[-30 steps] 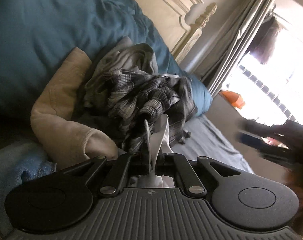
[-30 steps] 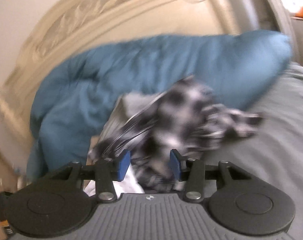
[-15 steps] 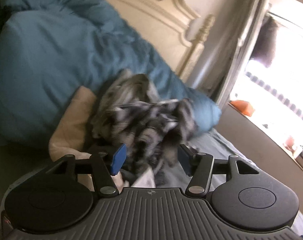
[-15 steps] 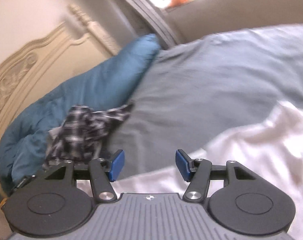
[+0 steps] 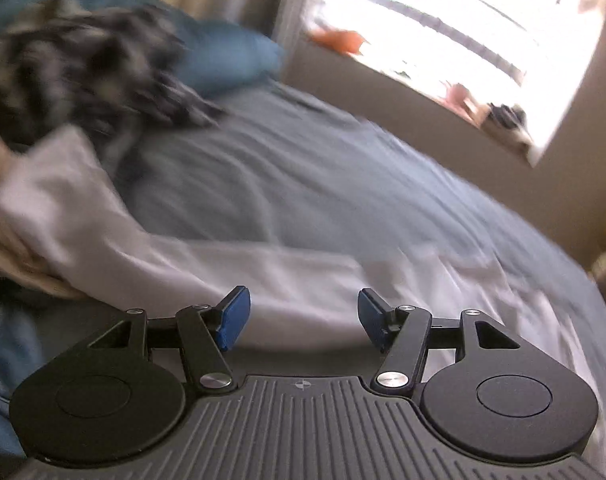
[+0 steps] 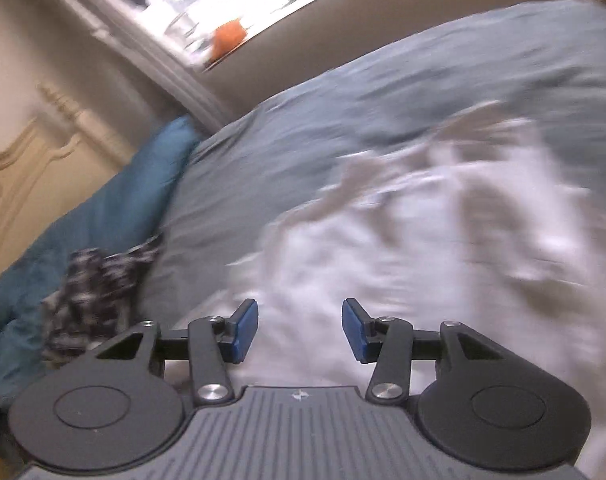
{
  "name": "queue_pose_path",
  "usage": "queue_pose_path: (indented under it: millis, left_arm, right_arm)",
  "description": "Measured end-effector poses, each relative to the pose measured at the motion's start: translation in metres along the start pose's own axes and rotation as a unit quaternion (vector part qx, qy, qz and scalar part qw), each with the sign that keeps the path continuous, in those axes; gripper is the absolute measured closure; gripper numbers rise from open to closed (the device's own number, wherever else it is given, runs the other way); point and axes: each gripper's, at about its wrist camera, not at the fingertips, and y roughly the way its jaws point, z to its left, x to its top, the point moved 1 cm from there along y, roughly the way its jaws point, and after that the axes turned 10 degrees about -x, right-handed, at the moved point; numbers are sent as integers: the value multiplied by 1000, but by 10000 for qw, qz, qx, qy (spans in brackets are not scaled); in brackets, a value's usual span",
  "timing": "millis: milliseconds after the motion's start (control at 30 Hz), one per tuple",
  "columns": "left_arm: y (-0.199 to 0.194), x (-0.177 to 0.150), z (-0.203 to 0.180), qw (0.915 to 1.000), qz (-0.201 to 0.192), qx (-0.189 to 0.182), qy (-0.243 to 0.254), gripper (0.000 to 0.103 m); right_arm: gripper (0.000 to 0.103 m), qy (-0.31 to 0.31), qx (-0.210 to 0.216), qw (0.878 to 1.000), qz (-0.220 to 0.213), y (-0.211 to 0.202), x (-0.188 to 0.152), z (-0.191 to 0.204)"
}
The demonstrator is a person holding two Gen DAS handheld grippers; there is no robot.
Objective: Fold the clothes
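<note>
Ahead of both sets of fingers: white garment (image 5: 263, 276) spread on the bed (image 5: 343, 168), long axis running left-right. Left gripper (image 5: 304, 318) jaws opening, empty; right gripper (image 6: 300, 330) closing, nothing between pads, cloth closer under it

Left gripper (image 5: 304, 319): ribbed grey body, black linkage arms and round black side discs, silver screws, blue pads (image 5: 234, 317); small crosshair marking noted at lower centre. Right gripper (image 6: 300, 330): identical build.
</note>
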Motion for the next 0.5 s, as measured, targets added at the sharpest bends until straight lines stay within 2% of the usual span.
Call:
queue_pose_path:
  millis: [67,167,233,333,500]
  left_arm:
    - [8,-7,-18,9988,297,-267,286,43]
    - [16,-18,-45,9905,934,-810,597,43]
    - [19,-31,-62,9820,1326,-1120,740,43]
    - [19,-53,-88,9672,1814,-1428,1058,43]
    - [16,-95,-125,9396,2540,-1772,1454,43]
  right_arm:
    - [55,214,-406,9989,-125,-25,-16,-35]
    - [57,601,-926,9938,-151,-57,-44,-87]
    - [57,663,-1292,9892,-197,-74,-60,-115]
    - [57,381,-1862,9814,-273,-99,-83,-147]
    - [57,428,-2476,9676,-232,-125,-108,-191]
